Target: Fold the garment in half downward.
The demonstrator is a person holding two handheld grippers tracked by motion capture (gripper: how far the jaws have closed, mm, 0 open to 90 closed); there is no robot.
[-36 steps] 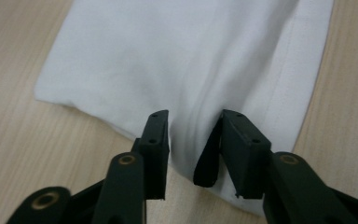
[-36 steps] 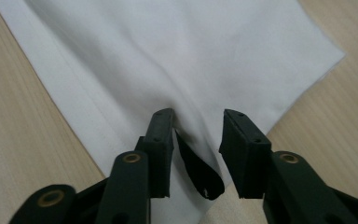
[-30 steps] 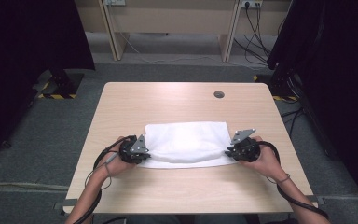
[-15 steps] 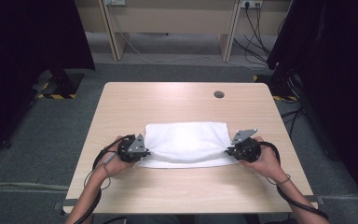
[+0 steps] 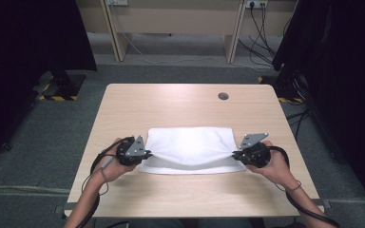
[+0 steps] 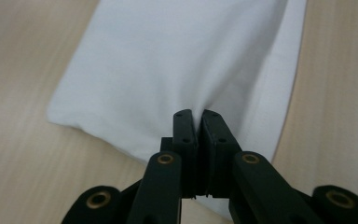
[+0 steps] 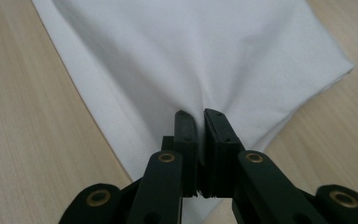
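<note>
The white rectangular folded cloth (image 5: 190,147) runs left-right at lower centre; the left gripper (image 5: 145,154) and right gripper (image 5: 235,155) each pinch 1 end's upper layer.

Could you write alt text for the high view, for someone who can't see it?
A person's two hands each hold a black gripper, the left gripper and right gripper pinching opposite side edges of a folded white cloth on a light wooden table. Grey floor and cables surround the table.
</note>
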